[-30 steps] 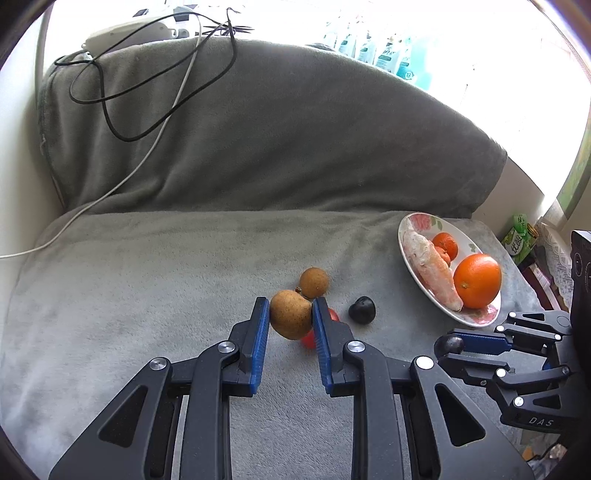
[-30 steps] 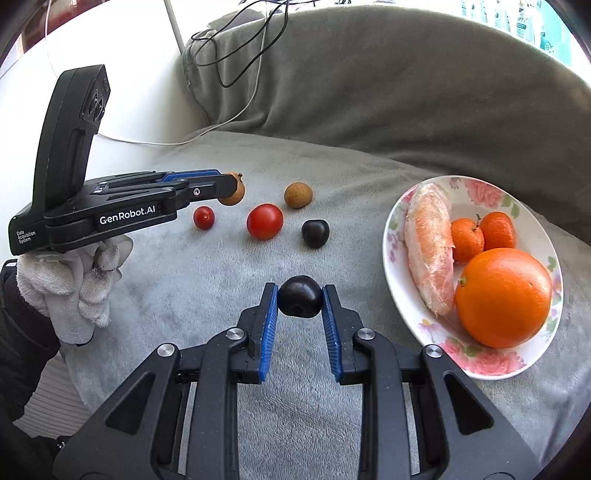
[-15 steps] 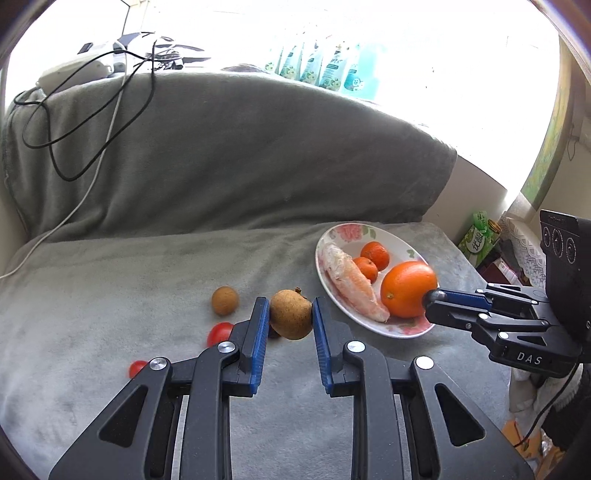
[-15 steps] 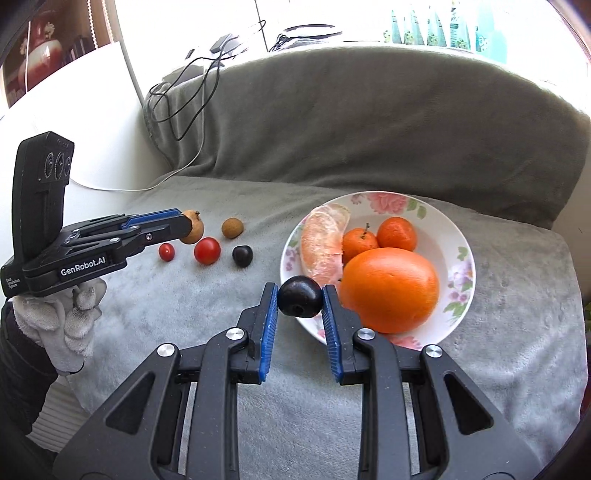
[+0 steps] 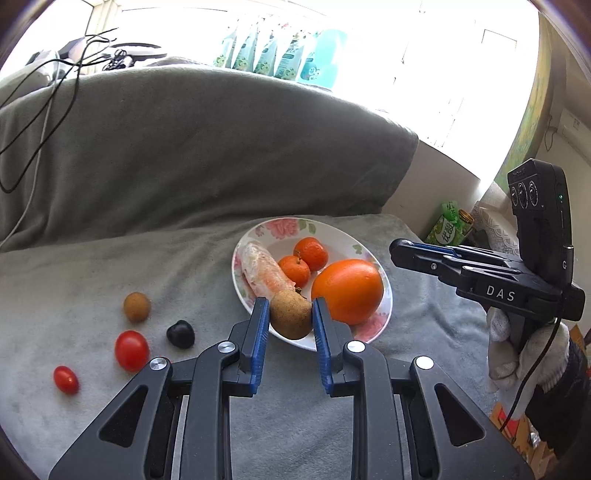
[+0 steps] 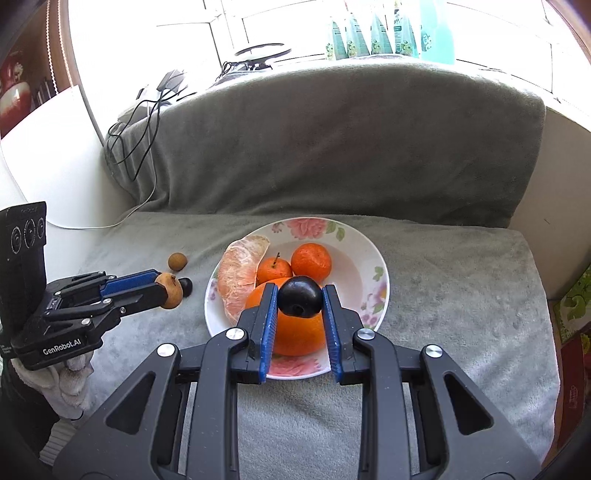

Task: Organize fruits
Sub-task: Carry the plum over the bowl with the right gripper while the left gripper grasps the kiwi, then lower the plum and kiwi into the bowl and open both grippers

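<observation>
Left gripper (image 5: 290, 319) is clamped on a brown longan (image 5: 290, 314) at the near rim of the floral plate (image 5: 280, 227). Right gripper (image 6: 300, 299) is clamped on a dark plum (image 6: 299, 296) above the large orange (image 6: 295, 334) on that plate. Remaining fruit lies on the gray blanket (image 5: 92, 273) left of the plate.

A grey fleece blanket (image 6: 424, 280) was draped over a seat and its raised backrest (image 6: 332, 147). Behind it, a bright, overexposed window (image 5: 424, 55) was seen, with a row of teal bottles (image 6: 388, 33) lined along the sill. Black and white cables (image 6: 140, 122) were trailed over the backrest's left end, beside a white wall (image 6: 55, 155).
</observation>
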`<state>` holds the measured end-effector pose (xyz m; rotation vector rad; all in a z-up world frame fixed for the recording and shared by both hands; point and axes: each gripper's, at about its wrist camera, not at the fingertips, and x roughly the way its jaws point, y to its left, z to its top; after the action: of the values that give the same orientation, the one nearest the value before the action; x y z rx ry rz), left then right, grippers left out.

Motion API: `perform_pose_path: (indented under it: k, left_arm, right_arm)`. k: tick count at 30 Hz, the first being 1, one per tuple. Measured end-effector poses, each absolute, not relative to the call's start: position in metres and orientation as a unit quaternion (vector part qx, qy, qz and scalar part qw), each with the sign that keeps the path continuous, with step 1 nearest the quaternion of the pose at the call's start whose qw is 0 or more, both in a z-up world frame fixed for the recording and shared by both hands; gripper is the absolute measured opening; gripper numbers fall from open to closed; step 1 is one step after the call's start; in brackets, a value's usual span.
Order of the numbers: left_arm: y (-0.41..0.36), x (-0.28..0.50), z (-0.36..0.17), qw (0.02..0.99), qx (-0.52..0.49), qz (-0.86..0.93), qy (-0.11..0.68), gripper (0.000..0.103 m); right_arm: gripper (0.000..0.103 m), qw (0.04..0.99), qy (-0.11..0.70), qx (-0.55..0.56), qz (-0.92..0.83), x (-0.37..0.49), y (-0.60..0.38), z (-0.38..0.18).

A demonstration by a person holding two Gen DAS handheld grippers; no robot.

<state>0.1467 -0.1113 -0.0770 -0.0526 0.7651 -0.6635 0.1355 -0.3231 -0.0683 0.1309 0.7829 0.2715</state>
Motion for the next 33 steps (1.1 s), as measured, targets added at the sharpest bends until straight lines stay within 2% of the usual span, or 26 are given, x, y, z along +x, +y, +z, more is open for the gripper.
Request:
perform_pose_path:
  k: [17, 33]
  left_arm:
    - [-0.146, 0.164, -0.083, 0.872, -0.019, -0.323, 0.368, 0.022]
    - [-0.151, 0.170, -0.080, 0.872, -0.016, -0.321, 0.368, 0.023]
  right_arm:
    - [0.025, 0.904, 0.405, 0.070, 0.118, 0.183, -0.344, -0.094]
    - [0.025, 0.901, 0.409, 0.077, 0.123, 0.192, -0.341, -0.099]
